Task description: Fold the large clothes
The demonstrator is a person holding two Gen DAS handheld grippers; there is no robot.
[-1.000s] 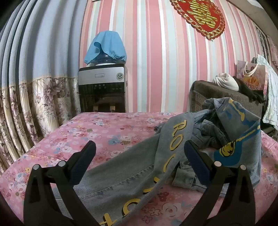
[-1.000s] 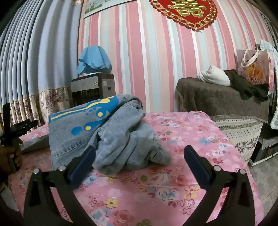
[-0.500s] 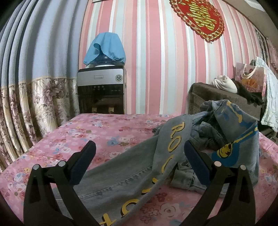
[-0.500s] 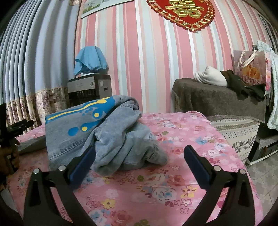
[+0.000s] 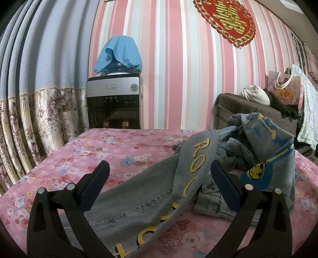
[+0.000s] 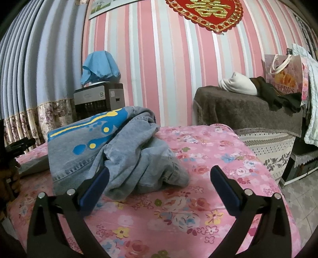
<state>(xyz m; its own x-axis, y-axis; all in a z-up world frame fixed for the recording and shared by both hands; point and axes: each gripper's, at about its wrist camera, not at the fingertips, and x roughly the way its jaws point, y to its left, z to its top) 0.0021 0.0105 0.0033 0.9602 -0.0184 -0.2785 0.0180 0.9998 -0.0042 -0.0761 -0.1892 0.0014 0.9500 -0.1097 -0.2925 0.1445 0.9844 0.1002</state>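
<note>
The denim jacket lies bunched on the floral bedspread, unfolded. Left gripper and right gripper both gape wide, empty, apparently poised for a first grasp.

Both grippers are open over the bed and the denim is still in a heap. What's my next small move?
Probably lower the left gripper onto the flat lettered leg of the denim garment and pinch it; the rest is bunched before the open right gripper, so it needs spreading first.

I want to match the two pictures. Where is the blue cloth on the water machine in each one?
Left wrist view: the blue cloth is upper middle-left, draped over the bottle on the water dispenser.
Right wrist view: the blue cloth is upper left, smaller, behind the denim garment.
Shared landmark: the red and gold wall ornament.
</note>
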